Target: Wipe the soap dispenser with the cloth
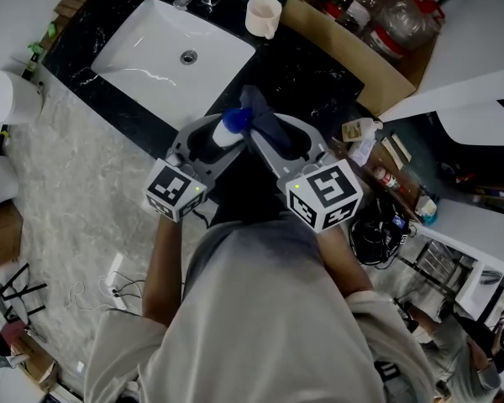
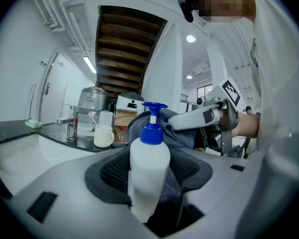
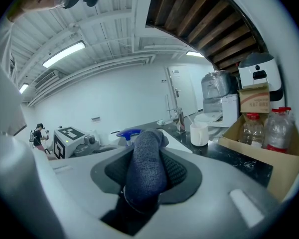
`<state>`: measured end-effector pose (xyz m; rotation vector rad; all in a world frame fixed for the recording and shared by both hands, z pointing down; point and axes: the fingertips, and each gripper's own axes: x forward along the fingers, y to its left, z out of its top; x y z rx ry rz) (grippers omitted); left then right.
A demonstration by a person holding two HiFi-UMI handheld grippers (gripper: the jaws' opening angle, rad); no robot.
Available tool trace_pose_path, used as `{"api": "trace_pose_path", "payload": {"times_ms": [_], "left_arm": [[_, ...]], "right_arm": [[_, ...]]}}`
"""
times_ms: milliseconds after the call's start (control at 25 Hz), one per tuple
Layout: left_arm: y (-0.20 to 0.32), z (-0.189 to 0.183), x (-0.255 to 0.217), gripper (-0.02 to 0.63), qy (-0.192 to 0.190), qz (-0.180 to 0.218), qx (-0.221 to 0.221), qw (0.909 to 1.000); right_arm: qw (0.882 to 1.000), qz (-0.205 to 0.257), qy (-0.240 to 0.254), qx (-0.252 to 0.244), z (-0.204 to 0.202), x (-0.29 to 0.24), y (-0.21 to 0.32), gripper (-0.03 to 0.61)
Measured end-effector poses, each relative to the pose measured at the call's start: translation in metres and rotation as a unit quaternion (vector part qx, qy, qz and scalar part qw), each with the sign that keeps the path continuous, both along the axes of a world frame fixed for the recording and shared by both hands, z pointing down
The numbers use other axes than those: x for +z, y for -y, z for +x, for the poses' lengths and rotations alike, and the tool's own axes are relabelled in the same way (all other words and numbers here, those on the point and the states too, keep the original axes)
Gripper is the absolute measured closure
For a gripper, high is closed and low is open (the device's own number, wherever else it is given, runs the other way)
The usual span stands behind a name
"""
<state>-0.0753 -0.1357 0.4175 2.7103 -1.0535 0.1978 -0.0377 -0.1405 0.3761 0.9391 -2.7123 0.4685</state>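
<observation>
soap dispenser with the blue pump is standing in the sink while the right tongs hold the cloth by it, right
No. The soap dispenser is not in the sink: the left tongs grip it, as the left gripper view shows. The right tongs do hold the cloth by it.

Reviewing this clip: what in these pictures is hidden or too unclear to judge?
Base of the soap dispenser: left gripper view, sunk between the jaws gripping it.
Body of the soap dispenser: right gripper view, behind the cloth; only its blue pump top shows.
Where cloth meets soap dispenser: left gripper view, on its far side.
Contents of the bottles in the cardboard box: all views, too small.
</observation>
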Motion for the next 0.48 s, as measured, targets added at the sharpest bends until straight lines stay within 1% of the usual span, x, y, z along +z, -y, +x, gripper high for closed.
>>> {"api": "trace_pose_path", "payload": {"times_ms": [480], "left_arm": [[0.0004,-0.0009,0.0011,0.37,-0.003,-0.001,-0.001,1.0]], "right_arm": [[1.0,0.002,-0.008,0.009,0.0025,0.0029,0.0037,0.446]]}}
